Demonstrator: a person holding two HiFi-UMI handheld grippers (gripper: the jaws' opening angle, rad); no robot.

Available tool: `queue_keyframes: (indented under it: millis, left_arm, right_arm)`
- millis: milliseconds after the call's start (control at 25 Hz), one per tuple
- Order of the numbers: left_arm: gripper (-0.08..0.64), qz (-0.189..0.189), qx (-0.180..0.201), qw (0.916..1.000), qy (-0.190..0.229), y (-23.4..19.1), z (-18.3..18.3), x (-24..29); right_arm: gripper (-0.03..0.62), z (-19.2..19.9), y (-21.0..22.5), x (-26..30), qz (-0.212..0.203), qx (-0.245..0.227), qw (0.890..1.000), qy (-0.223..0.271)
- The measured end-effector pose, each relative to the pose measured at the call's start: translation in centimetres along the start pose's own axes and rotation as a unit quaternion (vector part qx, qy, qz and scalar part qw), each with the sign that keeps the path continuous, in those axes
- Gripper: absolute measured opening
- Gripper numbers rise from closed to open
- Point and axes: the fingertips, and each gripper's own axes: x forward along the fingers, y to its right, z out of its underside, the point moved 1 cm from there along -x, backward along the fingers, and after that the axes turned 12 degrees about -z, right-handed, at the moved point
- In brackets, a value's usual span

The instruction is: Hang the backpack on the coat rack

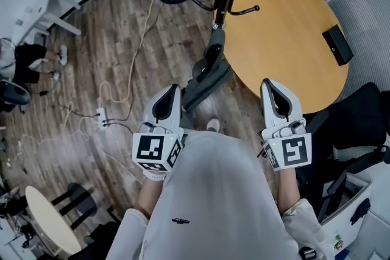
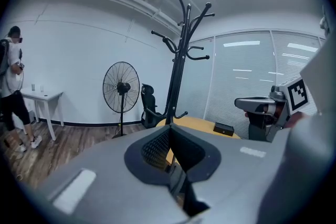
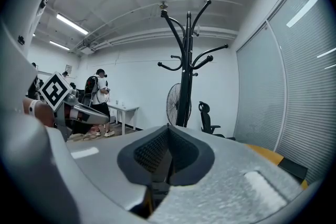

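I can't find the backpack in any view. The coat rack (image 2: 181, 55) stands at 12 o'clock, and every hook on it that the gripper views show is bare. Its lower part is hidden behind the jaws. In the head view a grey shape (image 1: 207, 76) lies at the foot of the pole, at 12 o'clock between my two tools. I can't tell what it is.

With nothing hung where I can see and nothing in hand, I judge the job to be at the locating stage. The bag has to come into view before anything else. After that, a strap or top loop must be pinched and lifted high enough to clear a hook tip.

Left gripper (image 1: 167, 100) is raised at chest height with its jaws pressed together. They pinch nothing and touch nothing. Right gripper (image 1: 275, 97) is also raised, its jaws likewise together and empty, and it sits over the near edge of the round table (image 1: 286, 39), which spreads off toward 1 o'clock. Both would need to spread before taking a strap.
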Motion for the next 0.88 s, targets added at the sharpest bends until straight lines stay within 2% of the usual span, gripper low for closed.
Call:
queue_keyframes:
  millis: [880]
  left_arm:
    - [0.017,0.000,0.008,1.0000,-0.004,-0.1,0.4,-1.2]
  right_arm:
    - [-0.002,0.7,-0.9,-0.8,0.012,0.007,1.000,-0.002]
